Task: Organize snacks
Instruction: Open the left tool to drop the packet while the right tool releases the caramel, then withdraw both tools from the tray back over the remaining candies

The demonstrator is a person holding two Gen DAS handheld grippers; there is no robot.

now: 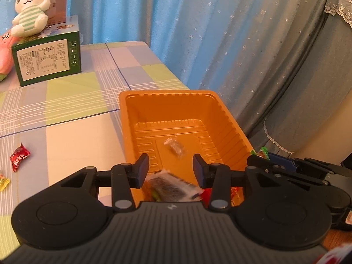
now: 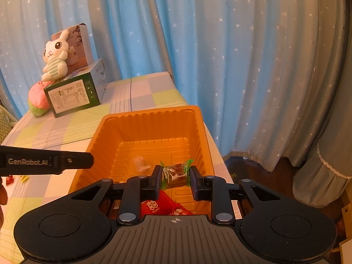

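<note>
- Far back on my left I see a white plush rabbit [image 2: 54,59] in a green-striped top, sitting on a green box [image 2: 73,94] with a white printed label.
- Behind the rabbit stands a pale open-topped carton [image 2: 79,44].
- A pink and green plush [image 2: 38,101] lies just beside the green box, touching it.
- The checked cloth [image 1: 72,101] in pastel squares covers the bench.
- Blue star-dotted curtains [image 2: 231,55] hang behind everything.
- On my far right there is grey fabric with lace trim [image 1: 338,11].
</note>
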